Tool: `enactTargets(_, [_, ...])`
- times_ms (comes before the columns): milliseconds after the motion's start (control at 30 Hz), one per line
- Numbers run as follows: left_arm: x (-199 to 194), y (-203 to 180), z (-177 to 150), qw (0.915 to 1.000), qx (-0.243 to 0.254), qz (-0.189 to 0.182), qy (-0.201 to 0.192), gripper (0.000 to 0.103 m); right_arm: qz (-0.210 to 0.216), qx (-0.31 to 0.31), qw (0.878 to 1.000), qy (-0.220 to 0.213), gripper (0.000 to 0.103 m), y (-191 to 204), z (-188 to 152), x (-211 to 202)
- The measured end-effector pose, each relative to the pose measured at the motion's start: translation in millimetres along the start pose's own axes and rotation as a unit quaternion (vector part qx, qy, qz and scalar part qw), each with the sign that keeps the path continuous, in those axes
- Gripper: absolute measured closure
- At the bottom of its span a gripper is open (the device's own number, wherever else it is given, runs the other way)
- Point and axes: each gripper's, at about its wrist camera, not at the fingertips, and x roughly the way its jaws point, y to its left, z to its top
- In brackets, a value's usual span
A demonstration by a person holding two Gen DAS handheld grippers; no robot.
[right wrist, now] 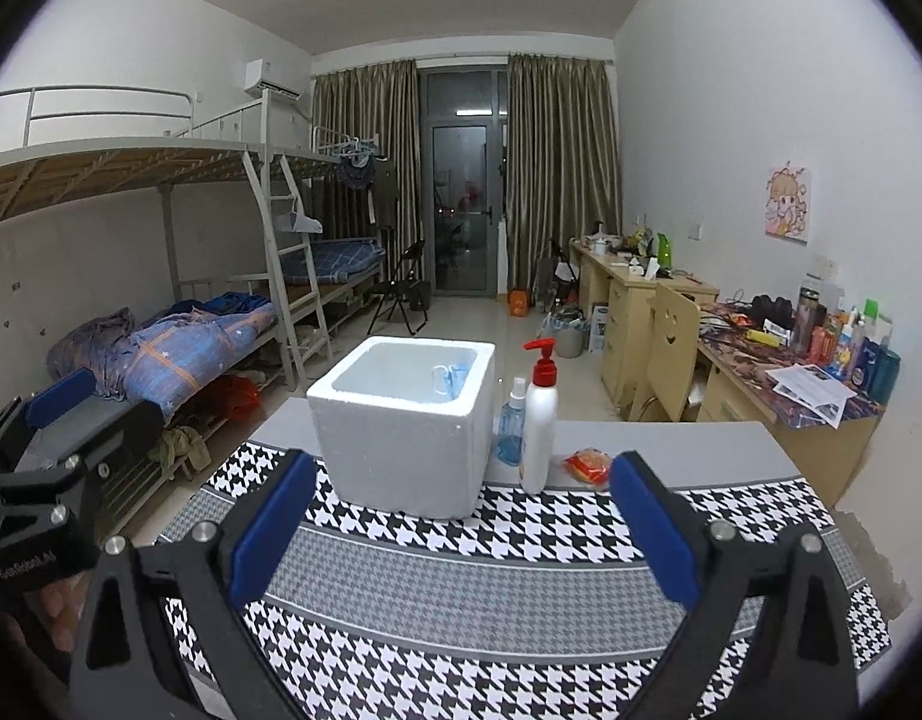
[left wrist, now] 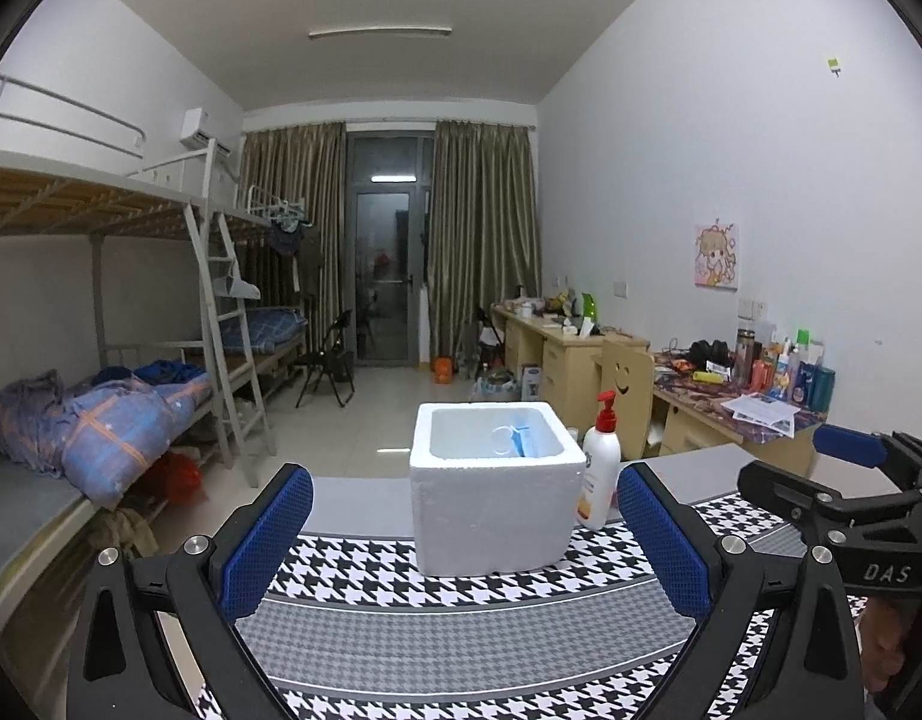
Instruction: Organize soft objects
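Note:
A white foam box stands on the houndstooth cloth, open at the top, with a blue face mask inside. It also shows in the right wrist view, mask against its far wall. My left gripper is open and empty, just short of the box. My right gripper is open and empty, a little in front of the box. A small orange-red packet lies right of the bottles.
A white pump bottle with red top stands right of the box, with a blue spray bottle beside it. The table's far edge is behind them. Bunk beds stand left, cluttered desks right.

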Motion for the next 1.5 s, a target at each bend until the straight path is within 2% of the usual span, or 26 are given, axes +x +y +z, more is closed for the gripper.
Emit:
enactTargets(267, [-16.6,-5.7,-12.1,0.9999,0.001,-0.003,-0.013,0.001,-0.005,-0.008,1.000,-0.010,0.003,4.6,-17.4,-19.1])
enactTargets(433, [-23.1,-8.3,-21.2,0.9999,0.001,-0.009,-0.011,0.001,0.016,-0.004,1.000,-0.021,0.003,1.9,-26.4,-33.2])
enactTargets(600, [-28.8,-15.1,-30.5,0.9998,0.012,-0.003,-0.016,0.001,0.018,-0.003,0.999,-0.045,0.003,3.2,-41.5,-44.8])
enactTargets(700, [-31.4,-18.3,-37.1,0.9996,0.017,0.005,-0.022,0.001,0.012,-0.006,0.998,-0.060,0.003,6.9,-50.8,-49.0])
enactTargets(867, [-34.6,-20.3,-47.0,0.9997,0.012,-0.002,-0.023,0.001,-0.002,-0.009,0.997,-0.075,0.003,8.9,-63.2,-53.9])
enactTargets(1067, [-34.5,-22.1,-58.8,0.9998,0.007,-0.005,-0.020,0.001,-0.009,-0.005,0.997,-0.080,0.003,5.6,-75.1,-56.0])
enactTargets(1233, [-35.8,-22.7,-67.6,0.9994,0.010,0.007,-0.031,0.001,-0.013,0.001,0.997,-0.081,0.003,1.8,-85.8,-54.5])
enactTargets(1500, [-32.5,-24.4,-81.8,0.9998,0.007,-0.001,-0.020,0.001,-0.027,0.007,0.996,-0.079,0.003,0.0,-98.7,-48.3])
